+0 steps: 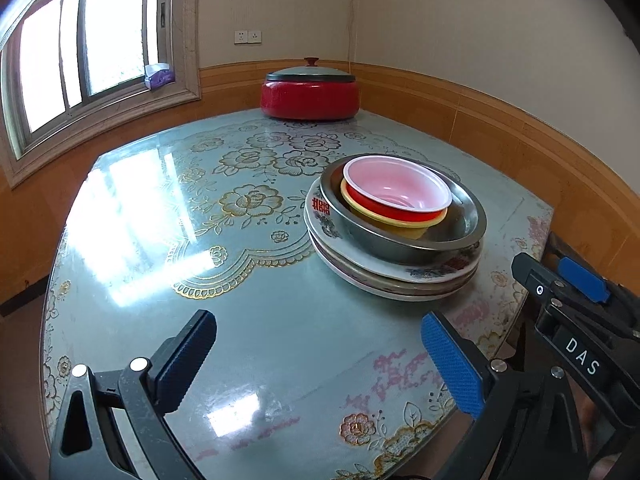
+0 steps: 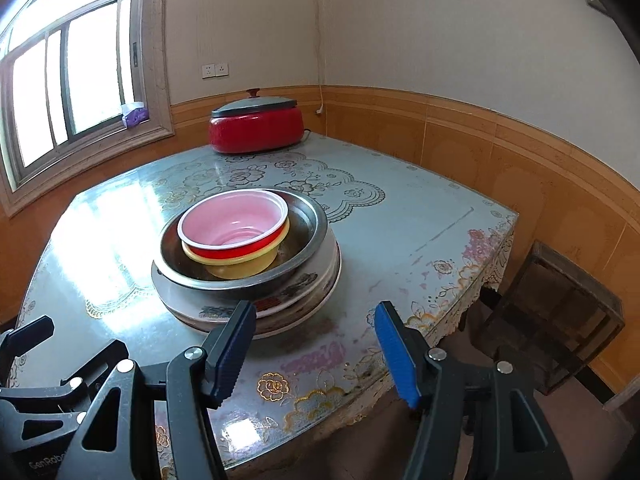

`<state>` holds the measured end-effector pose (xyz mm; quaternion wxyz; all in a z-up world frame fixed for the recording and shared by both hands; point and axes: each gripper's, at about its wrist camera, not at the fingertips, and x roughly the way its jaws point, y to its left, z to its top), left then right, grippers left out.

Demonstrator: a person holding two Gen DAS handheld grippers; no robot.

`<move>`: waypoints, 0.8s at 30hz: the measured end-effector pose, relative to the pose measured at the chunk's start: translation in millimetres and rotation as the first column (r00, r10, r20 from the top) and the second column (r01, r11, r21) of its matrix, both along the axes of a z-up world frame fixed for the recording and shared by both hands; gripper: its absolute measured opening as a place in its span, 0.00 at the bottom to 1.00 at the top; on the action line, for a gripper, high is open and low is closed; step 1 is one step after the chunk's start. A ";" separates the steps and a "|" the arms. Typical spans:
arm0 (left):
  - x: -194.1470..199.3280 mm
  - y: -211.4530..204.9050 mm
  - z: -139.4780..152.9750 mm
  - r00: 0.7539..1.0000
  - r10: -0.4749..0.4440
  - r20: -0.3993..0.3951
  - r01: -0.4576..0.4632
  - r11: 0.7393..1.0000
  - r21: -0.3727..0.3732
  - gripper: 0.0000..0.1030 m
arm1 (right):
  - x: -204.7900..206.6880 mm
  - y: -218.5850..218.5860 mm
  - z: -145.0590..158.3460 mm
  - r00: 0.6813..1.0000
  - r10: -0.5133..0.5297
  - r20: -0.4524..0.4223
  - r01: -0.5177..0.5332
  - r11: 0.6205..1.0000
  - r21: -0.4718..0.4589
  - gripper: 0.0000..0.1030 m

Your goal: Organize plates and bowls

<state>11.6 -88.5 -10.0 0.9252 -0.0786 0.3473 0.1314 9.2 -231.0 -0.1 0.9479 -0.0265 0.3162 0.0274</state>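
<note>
Glossy glass-smooth table top (image 1: 132, 248); dull metal basin (image 1: 464, 228); shiny plastic bowls (image 1: 400, 196); glazed ceramic plates (image 1: 400, 276)

Each gripper is black plastic with 2 fingers: one ribbed pad is blue, the other dark navy. Round silver screws sit at the finger pivots. The left gripper (image 1: 320, 360) shows 2 screws on its left linkage. The right gripper (image 2: 316, 344) bears white "DAS" lettering on its side.

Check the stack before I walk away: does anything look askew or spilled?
Nothing spilled. The red bowl and yellow bowl sit off-centre in the steel bowl, crowded toward one side.
</note>
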 end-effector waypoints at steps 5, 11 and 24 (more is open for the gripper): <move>0.0 -0.7 -1.0 1.000 -0.031 0.007 0.031 1.000 -0.003 1.00 | -5.3 1.4 1.4 0.999 -0.036 0.010 0.036 0.999 -0.001 0.61; 0.4 3.4 4.6 0.999 -0.044 0.029 0.044 0.999 0.008 1.00 | -5.4 7.2 5.0 0.999 -0.044 0.022 0.044 0.999 -0.009 0.61; 3.8 16.2 4.6 0.999 -0.030 0.046 0.030 1.000 -0.001 1.00 | 0.7 21.4 4.0 0.999 -0.038 0.024 0.039 0.998 -0.040 0.61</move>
